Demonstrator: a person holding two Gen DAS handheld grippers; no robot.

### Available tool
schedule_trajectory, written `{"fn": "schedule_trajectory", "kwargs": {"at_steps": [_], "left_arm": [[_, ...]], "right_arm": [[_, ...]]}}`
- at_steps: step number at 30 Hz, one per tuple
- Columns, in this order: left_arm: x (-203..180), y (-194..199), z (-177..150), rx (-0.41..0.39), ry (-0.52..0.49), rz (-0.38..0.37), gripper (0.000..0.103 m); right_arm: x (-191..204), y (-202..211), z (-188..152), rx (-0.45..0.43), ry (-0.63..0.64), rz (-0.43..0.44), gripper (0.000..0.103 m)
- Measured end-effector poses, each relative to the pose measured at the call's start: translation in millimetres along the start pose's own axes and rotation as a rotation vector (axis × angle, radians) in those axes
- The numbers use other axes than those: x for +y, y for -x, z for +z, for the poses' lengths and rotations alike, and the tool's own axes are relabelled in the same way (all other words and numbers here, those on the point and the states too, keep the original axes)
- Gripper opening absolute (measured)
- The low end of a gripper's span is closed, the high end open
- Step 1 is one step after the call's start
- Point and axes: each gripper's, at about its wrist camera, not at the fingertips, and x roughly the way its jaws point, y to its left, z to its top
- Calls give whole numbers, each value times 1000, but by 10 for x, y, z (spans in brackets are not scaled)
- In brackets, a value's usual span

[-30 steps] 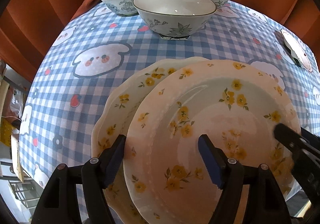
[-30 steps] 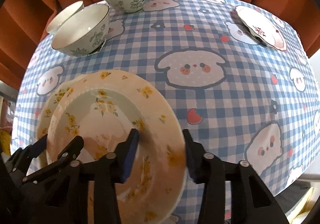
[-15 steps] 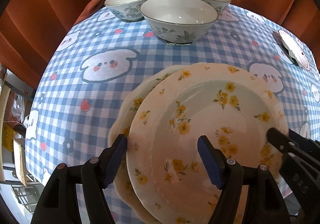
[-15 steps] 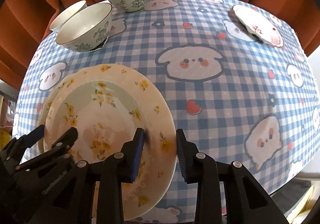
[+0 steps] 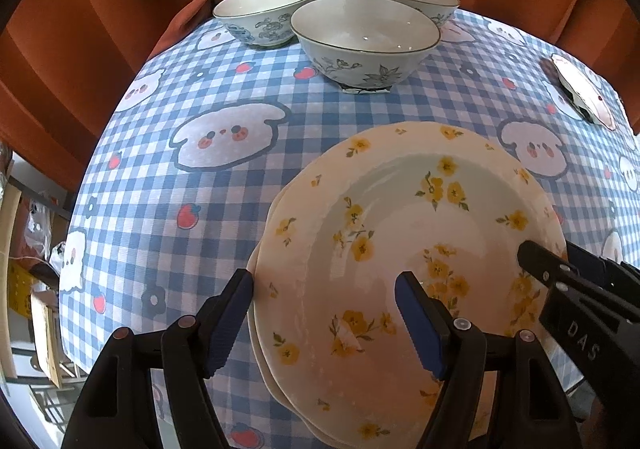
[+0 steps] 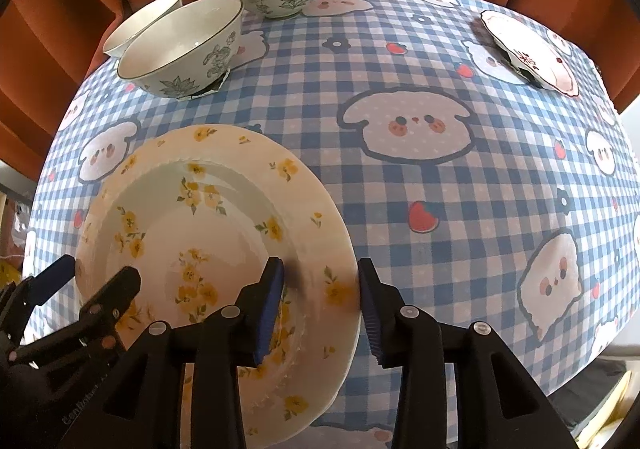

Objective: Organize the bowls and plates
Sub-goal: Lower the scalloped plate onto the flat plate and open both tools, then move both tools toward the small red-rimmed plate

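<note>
Cream porcelain sprigged with yellow flowers fills the near part of both wrist views: the top plate (image 5: 404, 249) lies on a matching lower plate (image 5: 260, 329), whose scalloped edge shows only as a thin crescent at the stack's nine o'clock side. The stack rests on the blue checked tablecloth (image 5: 224, 217) near the table's front edge.

The right gripper (image 6: 320, 305) straddles the top plate's rim at about three o'clock, one blue pad over the well and the other outside the edge. Its jaws have just been opening, and a clear gap shows on each side of the rim, so the pads no longer press on it; this looks like a release now that the plate is seated.

The left gripper (image 5: 324, 313) stands wide across the nine o'clock edge of the stack, one pad just outside the lower plate and the other above the well, gripping nothing. It is probably placed there to steady or square the two plates.

Three blue-and-white bowls (image 5: 364, 37) sit apart at twelve o'clock, near the orange curtain (image 5: 100, 29). A pink-patterned dish (image 6: 528, 49) lies well apart at two o'clock. Judging from this, the bowls are not yet nested.
</note>
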Motion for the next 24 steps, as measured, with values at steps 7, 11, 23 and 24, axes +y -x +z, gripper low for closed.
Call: {"fn": "schedule_trajectory", "kwargs": {"at_steps": [7,11,23,24], "left_arm": [[-49,161,-78,-23,-55,-50,76],[-109,287,-73,-53,-77,-83,76],[-370,632,49,-166,-97,-132,81],[-400,646,60,-171,-97,-130,81]], "right_arm": [[-27,141,-94,-21,-49,20,47],[3,344,-138,-67,-42,24,61],[-112,862,-89,-187,-12,8,70],[-157,880,-76,-192,-18,15,71]]}}
